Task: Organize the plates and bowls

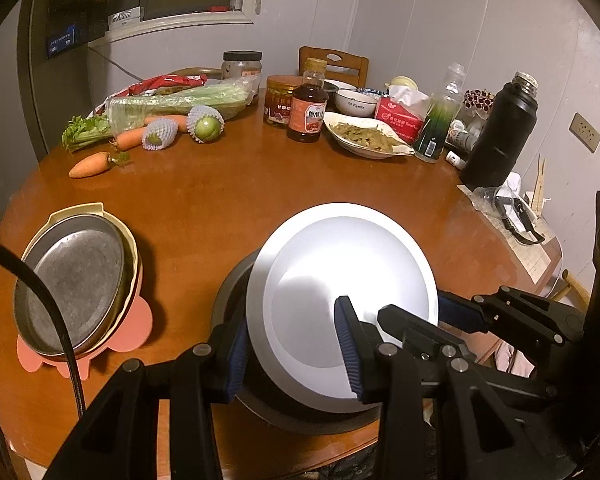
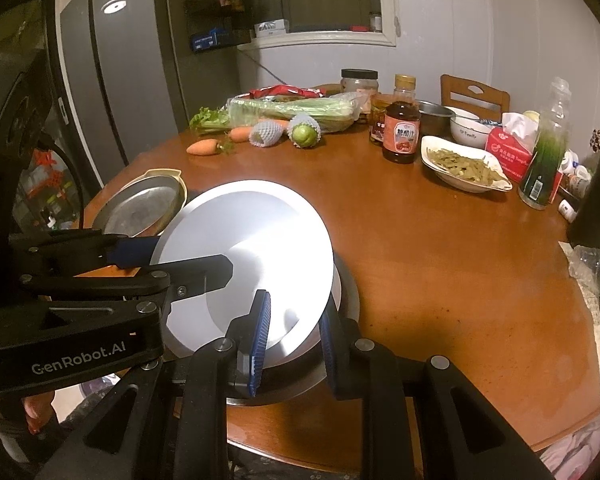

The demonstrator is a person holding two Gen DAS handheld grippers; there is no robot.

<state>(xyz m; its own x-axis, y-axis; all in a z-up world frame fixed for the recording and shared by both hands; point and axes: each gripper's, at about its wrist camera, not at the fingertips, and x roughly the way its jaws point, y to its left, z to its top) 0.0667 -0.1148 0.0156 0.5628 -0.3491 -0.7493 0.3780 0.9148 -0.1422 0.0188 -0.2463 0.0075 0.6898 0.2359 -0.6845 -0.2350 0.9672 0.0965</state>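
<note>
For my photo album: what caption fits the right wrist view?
Both grippers, left gripper and right gripper, clamp a white plate above a dark pan.

Black tongs point(image 2: 292, 344), blue ribbed pads, "GenRobot.AI" lettering

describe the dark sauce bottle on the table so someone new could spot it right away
On the round wooden table, look to the far side, between the bagged celery and the white dish of greenish food. The sauce bottle stands there beside a squat jar. It is the only tall one with dark liquid, an orange-red label and a tan cap.
</note>
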